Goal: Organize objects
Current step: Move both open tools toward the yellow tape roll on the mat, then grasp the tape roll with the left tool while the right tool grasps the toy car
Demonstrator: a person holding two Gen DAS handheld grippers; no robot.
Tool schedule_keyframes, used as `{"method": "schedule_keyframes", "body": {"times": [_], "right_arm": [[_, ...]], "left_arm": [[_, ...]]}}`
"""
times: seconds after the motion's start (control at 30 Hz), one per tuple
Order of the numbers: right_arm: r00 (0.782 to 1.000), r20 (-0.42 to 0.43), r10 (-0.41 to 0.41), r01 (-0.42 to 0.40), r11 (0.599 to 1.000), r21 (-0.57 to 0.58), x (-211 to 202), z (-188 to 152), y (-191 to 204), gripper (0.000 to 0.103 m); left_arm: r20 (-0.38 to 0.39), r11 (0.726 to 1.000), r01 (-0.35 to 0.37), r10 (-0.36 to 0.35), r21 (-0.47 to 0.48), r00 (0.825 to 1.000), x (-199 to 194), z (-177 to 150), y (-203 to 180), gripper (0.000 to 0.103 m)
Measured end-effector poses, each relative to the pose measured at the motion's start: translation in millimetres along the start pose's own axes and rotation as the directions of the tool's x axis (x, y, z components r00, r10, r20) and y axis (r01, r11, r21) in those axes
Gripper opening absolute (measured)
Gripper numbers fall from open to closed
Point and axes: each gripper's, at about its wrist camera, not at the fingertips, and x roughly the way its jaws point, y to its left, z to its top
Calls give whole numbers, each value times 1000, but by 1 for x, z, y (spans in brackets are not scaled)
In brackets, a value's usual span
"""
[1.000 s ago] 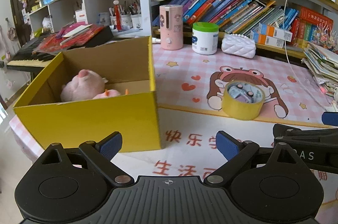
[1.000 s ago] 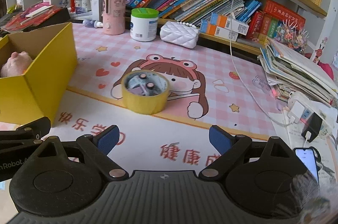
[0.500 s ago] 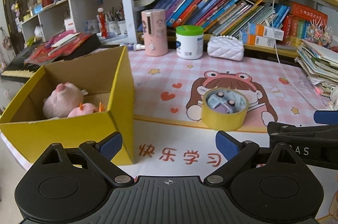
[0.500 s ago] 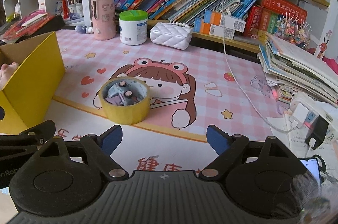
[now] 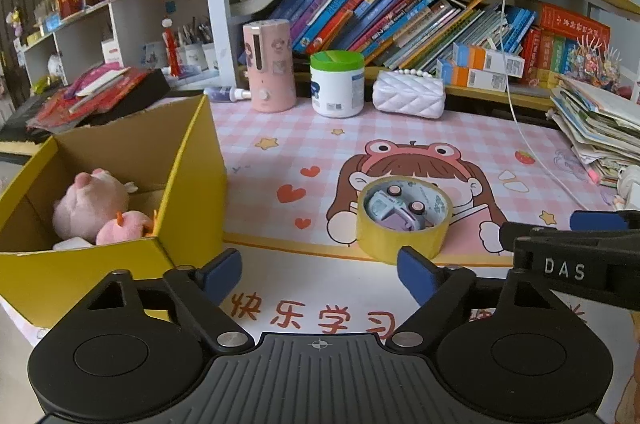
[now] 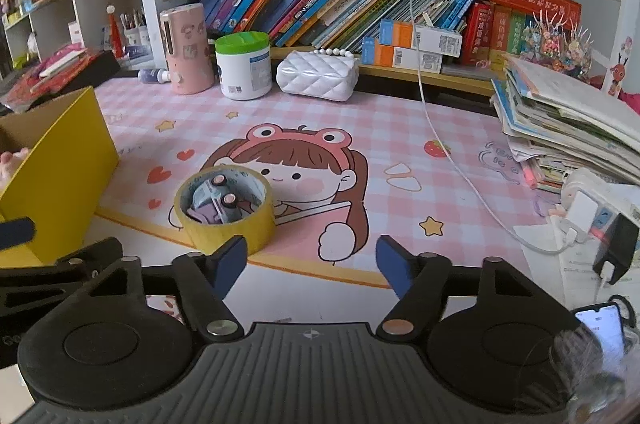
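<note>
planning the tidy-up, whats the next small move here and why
Probably ease the right gripper forward and left to straddle the yellow tape roll with the toy car inside. Both jaws have just been closing on nothing, and the roll sits outside the yellow box.

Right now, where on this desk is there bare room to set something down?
Free: pink checked mat between the quilted white purse and yellow tape roll; white strip beside the yellow cardboard box. Crowded: right edge, paper stack and chargers.
</note>
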Motion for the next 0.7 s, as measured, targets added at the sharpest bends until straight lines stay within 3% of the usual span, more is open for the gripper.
{"method": "schedule_keyframes", "body": {"times": [0.17,0.37,0.7], "right_arm": [[1000,-13,15,-15,1000,3,10,3,-2,65],[1000,-4,-8,9,1000,19,17,7,-11,65],[997,-4,-75,75,995,71,21,10,-41,65]], "left_arm": [[-15,1000,21,-21,3,1000,14,5,-4,77],[-28,998,64,-64,9,998,36,13,-14,78],[-76,987,144,-139,70,987,81,21,-45,92]]}}
